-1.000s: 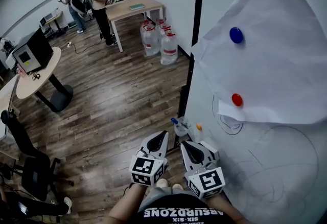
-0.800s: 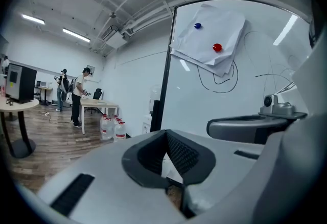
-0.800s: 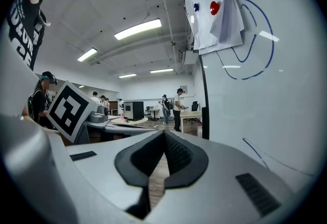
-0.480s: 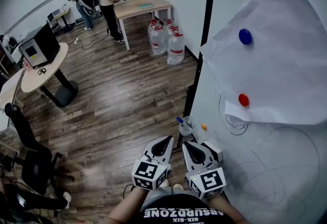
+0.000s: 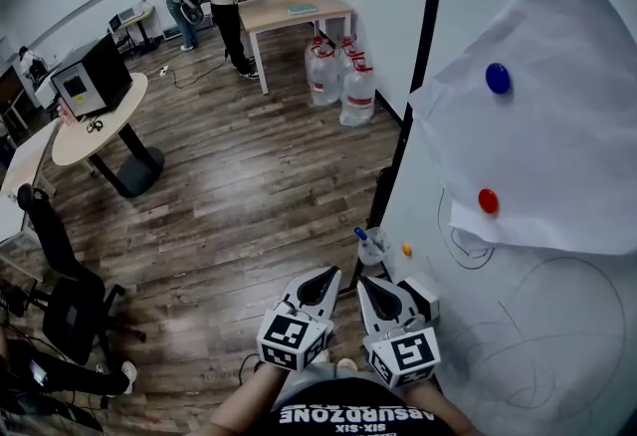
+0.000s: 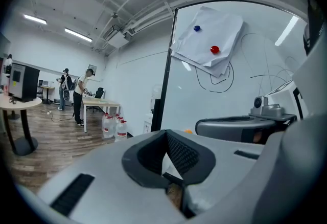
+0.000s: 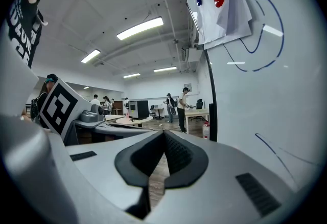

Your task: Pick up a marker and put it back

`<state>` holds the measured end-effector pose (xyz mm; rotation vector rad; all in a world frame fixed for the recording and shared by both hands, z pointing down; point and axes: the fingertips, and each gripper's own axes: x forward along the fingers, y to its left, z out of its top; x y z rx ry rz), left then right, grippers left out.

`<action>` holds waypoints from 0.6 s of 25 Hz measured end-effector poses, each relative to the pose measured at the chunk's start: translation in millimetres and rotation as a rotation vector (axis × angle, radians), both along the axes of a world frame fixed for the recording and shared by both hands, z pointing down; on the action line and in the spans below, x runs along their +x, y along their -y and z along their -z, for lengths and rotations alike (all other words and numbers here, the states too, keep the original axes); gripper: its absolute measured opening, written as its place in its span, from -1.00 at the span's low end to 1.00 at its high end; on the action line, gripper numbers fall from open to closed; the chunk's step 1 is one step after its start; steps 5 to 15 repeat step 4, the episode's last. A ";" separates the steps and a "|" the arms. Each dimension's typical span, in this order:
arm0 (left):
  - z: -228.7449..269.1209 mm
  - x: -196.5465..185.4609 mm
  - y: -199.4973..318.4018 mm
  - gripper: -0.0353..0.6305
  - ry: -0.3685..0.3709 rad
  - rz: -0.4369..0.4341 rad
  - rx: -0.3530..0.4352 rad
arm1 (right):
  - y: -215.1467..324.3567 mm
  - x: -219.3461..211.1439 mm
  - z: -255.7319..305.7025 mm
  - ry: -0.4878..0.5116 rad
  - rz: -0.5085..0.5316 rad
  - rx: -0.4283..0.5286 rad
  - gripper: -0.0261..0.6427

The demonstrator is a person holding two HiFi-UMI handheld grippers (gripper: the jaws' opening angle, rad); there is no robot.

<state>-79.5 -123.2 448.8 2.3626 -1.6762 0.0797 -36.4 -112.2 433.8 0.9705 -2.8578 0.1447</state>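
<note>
A blue-capped marker [image 5: 360,234] stands in a clear cup [image 5: 374,249] fixed low on the whiteboard [image 5: 518,325]. My left gripper [image 5: 326,276] and right gripper [image 5: 366,283] are side by side close to my body, a little short of the cup. Both point forward. In the left gripper view the left gripper [image 6: 166,133] has its jaws shut with nothing between them. The right gripper [image 7: 163,133] in its own view is also shut and empty, pointing along the whiteboard [image 7: 255,105].
Paper sheets [image 5: 557,125] hang on the board under a blue magnet [image 5: 498,78] and a red magnet [image 5: 488,200]. An orange magnet [image 5: 406,250] sits beside the cup. Water bottles [image 5: 356,94], tables, a black chair [image 5: 60,305] and people stand on the wooden floor to the left.
The head view has swung, so the board, magnets and cup sit further right and lower in the picture. Both grippers stay shut, near my body.
</note>
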 end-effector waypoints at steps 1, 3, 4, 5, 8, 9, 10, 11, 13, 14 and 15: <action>-0.2 -0.7 -0.5 -0.88 -0.001 0.002 -0.002 | -0.2 -0.7 0.0 0.001 0.002 -0.001 -0.93; -0.2 -2.3 -1.4 -0.88 -0.002 0.004 -0.004 | -0.7 -2.2 0.3 0.004 0.006 -0.004 -0.93; -0.2 -3.0 -1.8 -0.88 -0.002 0.005 -0.005 | -0.9 -2.9 0.5 0.005 0.008 -0.005 -0.93; -0.2 -3.0 -1.8 -0.88 -0.002 0.005 -0.005 | -0.9 -2.9 0.5 0.005 0.008 -0.005 -0.93; -0.2 -3.0 -1.8 -0.88 -0.002 0.005 -0.005 | -0.9 -2.9 0.5 0.005 0.008 -0.005 -0.93; -0.2 -3.0 -1.8 -0.88 -0.002 0.005 -0.005 | -0.9 -2.9 0.5 0.005 0.008 -0.005 -0.93; -0.2 -3.0 -1.8 -0.88 -0.002 0.005 -0.005 | -0.9 -2.9 0.5 0.005 0.008 -0.005 -0.93; -0.2 -3.0 -1.8 -0.88 -0.002 0.005 -0.005 | -0.9 -2.9 0.5 0.005 0.008 -0.005 -0.93; -0.2 -3.0 -1.8 -0.88 -0.002 0.005 -0.005 | -0.9 -2.9 0.5 0.005 0.008 -0.005 -0.93; -0.2 -3.0 -1.8 -0.88 -0.002 0.005 -0.005 | -0.9 -2.9 0.5 0.005 0.008 -0.005 -0.93; -0.2 -3.0 -1.8 -0.88 -0.002 0.005 -0.005 | -0.9 -2.9 0.5 0.005 0.008 -0.005 -0.93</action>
